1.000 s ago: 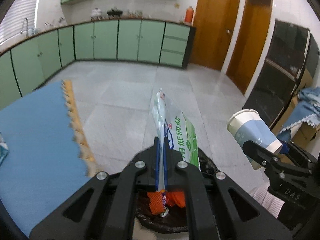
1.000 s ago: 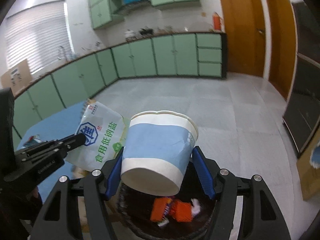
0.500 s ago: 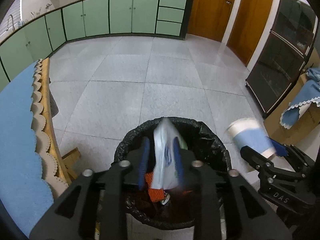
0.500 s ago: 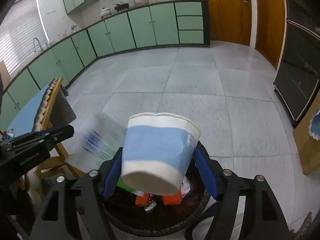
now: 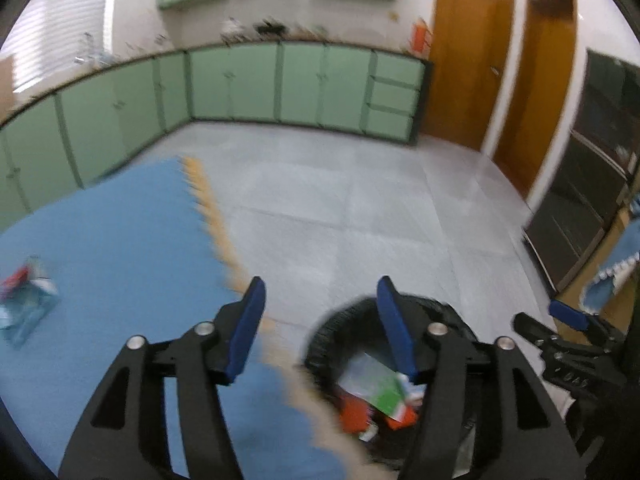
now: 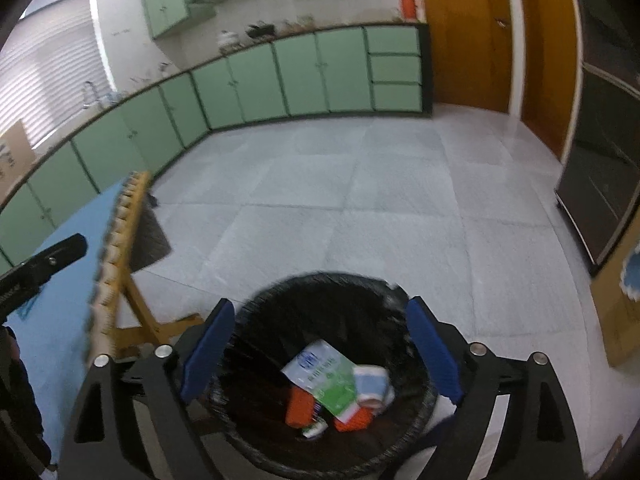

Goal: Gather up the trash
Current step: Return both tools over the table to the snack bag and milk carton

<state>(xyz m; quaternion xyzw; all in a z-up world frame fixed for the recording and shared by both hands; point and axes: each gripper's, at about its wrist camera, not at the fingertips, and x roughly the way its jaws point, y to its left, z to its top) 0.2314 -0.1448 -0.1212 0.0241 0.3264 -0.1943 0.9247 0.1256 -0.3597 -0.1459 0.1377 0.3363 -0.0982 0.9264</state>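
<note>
A black-lined trash bin (image 6: 320,284) stands on the floor beside the blue table. Inside it lie a white-and-green bag (image 6: 326,376), a blue-and-white paper cup (image 6: 374,386) and orange wrappers (image 6: 300,406). My right gripper (image 6: 320,328) hangs over the bin, its jaws opening wide with nothing between them. My left gripper (image 5: 320,300) is over the table edge, jaws opening and empty; the bin (image 5: 344,316) and the bag (image 5: 376,384) show below it. A crumpled blue-and-red wrapper (image 5: 26,300) lies on the table's left.
The blue table (image 5: 120,248) with a wooden scalloped edge (image 6: 116,240) fills the left. Grey tiled floor (image 6: 360,200) spreads ahead to green cabinets (image 5: 280,84). Wooden doors (image 5: 468,60) and a dark cabinet (image 5: 592,184) stand at the right.
The left gripper let go of the bag, which fell into the bin, then swung left toward the table. The right gripper released the cup, which now lies in the bin.
</note>
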